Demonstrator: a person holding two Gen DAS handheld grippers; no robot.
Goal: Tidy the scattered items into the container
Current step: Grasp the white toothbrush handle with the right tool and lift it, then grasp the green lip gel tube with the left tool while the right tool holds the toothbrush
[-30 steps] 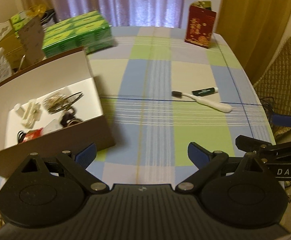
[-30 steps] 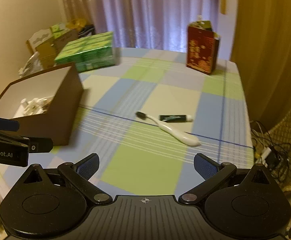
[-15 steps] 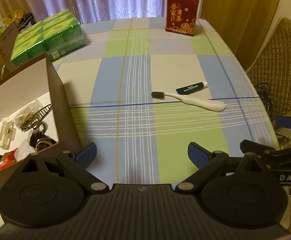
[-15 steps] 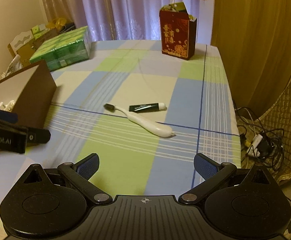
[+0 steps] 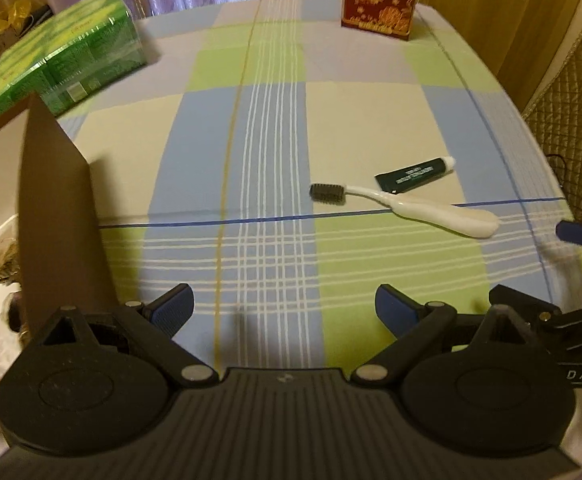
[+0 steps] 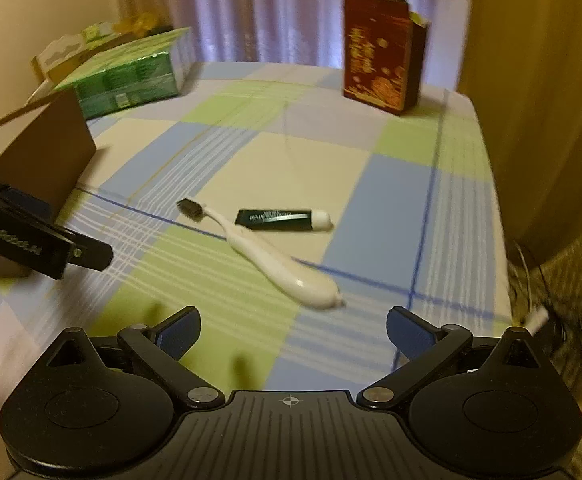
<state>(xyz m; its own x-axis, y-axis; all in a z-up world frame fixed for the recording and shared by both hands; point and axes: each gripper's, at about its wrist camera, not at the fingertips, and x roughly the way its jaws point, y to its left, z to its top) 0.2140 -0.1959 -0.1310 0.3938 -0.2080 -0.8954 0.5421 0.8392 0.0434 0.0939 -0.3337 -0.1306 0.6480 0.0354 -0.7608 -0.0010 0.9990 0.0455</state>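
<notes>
Both grippers, left (image 5: 283,307) and right (image 6: 293,331), hold jaws released above the checked tablecloth (image 5: 267,128) before purple curtains (image 6: 275,4).

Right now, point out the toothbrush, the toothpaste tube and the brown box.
toothbrush (image 6: 279,270): right wrist view, white handle.
toothpaste tube (image 6: 277,219): right wrist view, dark body.
brown box (image 5: 61,216): left wrist view, outer side wall.
</notes>
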